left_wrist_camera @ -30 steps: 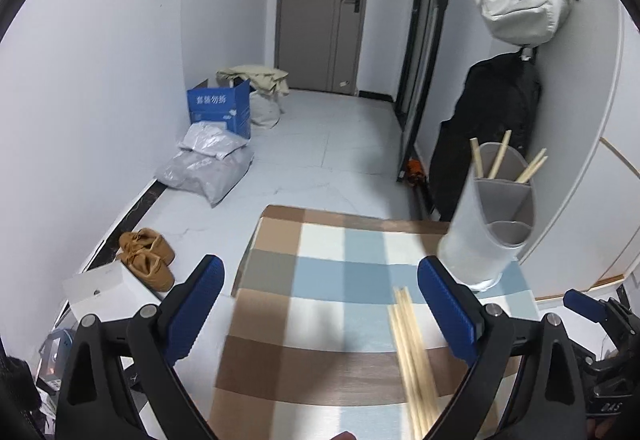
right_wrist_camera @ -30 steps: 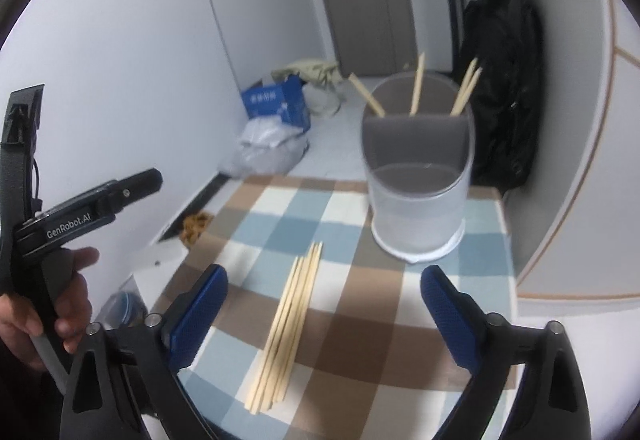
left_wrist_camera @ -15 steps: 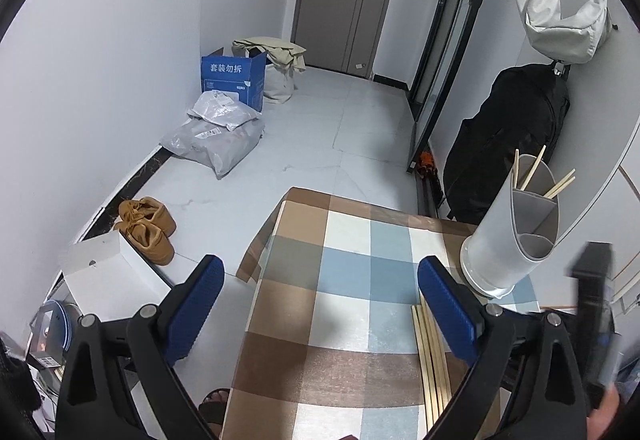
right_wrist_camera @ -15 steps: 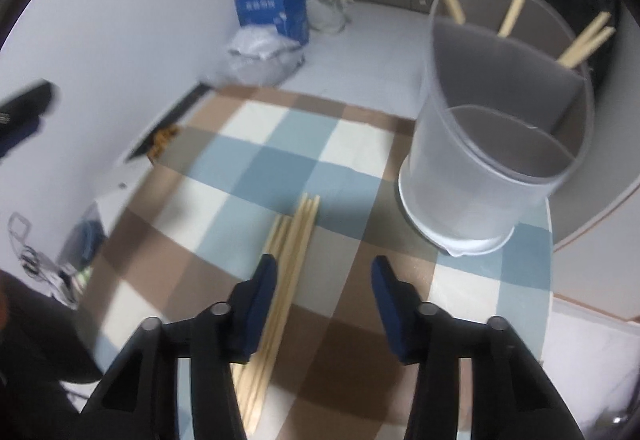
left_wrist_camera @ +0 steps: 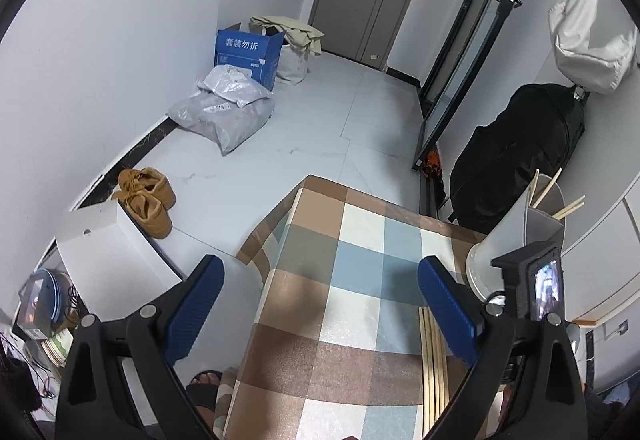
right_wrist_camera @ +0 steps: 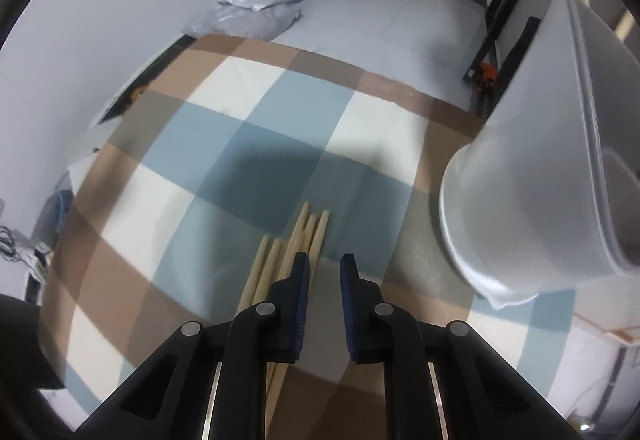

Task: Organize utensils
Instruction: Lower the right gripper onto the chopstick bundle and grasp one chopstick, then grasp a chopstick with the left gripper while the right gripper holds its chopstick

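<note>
Several loose wooden chopsticks (right_wrist_camera: pixel 280 260) lie side by side on the checked tablecloth (right_wrist_camera: pixel 240 143). My right gripper (right_wrist_camera: pixel 324 264) points steeply down just above their far ends; its jaws are closing to a narrow gap with only cloth showing between them, and the left finger covers the rightmost sticks. A frosted white divided holder (right_wrist_camera: pixel 520 199) stands close on the right. The left wrist view shows that holder (left_wrist_camera: pixel 520 236) with three chopsticks (left_wrist_camera: pixel 548 187) in its rear compartment, and the loose chopsticks (left_wrist_camera: pixel 434 360). My left gripper (left_wrist_camera: pixel 320 280) hangs wide open and empty over the table's left side.
The table's left edge drops to the floor, where a white box (left_wrist_camera: pixel 104 252), brown shoes (left_wrist_camera: pixel 148 199), grey bags and a blue carton (left_wrist_camera: pixel 248 51) lie. A black bag (left_wrist_camera: pixel 520 143) leans behind the holder. A person's sandalled foot (left_wrist_camera: pixel 204 380) is by the table.
My right gripper has dropped and tilted down onto the chopsticks' far ends while its jaws narrowed from wide to nearly together. The left gripper drifted left and rolled slightly, still wide open.
</note>
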Motion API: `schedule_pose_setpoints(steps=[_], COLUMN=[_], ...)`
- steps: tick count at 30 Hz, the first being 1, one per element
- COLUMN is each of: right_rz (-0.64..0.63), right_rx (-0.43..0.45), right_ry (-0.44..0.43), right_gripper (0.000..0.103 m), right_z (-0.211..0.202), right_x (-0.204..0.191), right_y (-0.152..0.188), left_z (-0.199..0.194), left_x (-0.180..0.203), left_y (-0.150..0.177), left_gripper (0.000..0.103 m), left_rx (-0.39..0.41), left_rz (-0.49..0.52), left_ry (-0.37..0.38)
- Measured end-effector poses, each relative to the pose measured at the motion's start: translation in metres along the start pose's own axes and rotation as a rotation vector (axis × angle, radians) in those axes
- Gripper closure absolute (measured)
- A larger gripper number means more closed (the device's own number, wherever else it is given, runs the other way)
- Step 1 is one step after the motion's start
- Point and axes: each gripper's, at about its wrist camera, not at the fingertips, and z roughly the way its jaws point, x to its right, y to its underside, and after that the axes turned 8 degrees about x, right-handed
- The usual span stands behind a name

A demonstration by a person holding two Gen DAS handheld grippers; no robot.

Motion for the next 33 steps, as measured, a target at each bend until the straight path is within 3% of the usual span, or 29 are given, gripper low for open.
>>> schedule_pose_setpoints(steps=[5,15,19,22,26,33], right_rz=[-0.033,-0.014,0.003,0.049,0.086,0.310], right_rx=[-0.020,-0.051,-0.041,-0.004,0.129,0.298], right_ry=[0.041,0.036,0.001,-0.029,-0.060,-0.176], right_gripper=[0.089,0.089,0.099,0.099,0.099,0.099], right_z=[0.001,0.006,0.006,-0.003,-0.044,-0.111], right_x=[-0.007,-0.005,-0.005,0.003,0.013,0.062], right_y=[-0.005,-0.011,-0.009,-0.005,0.001,0.027], left_z=[0.002,0.005,0.009,0.015,0.025,0.046], left_x=[-0.003,-0.004,-0.003,-0.003,0.003,0.037], left_y=[-0.001,0.000,0.002,0.006,0.015,0.048], left_gripper=[0.008,0.008,0.008,0.008,0.008,0.008], left_rx=[-0.010,-0.028,-0.048,-0.085,-0.145,-0.306], left_rz=[-0.013,-0.014,-0.005,-0.003,0.019,0.142], left_ry=[-0.006,-0.019,-0.023,-0.013,-0.017,0.039])
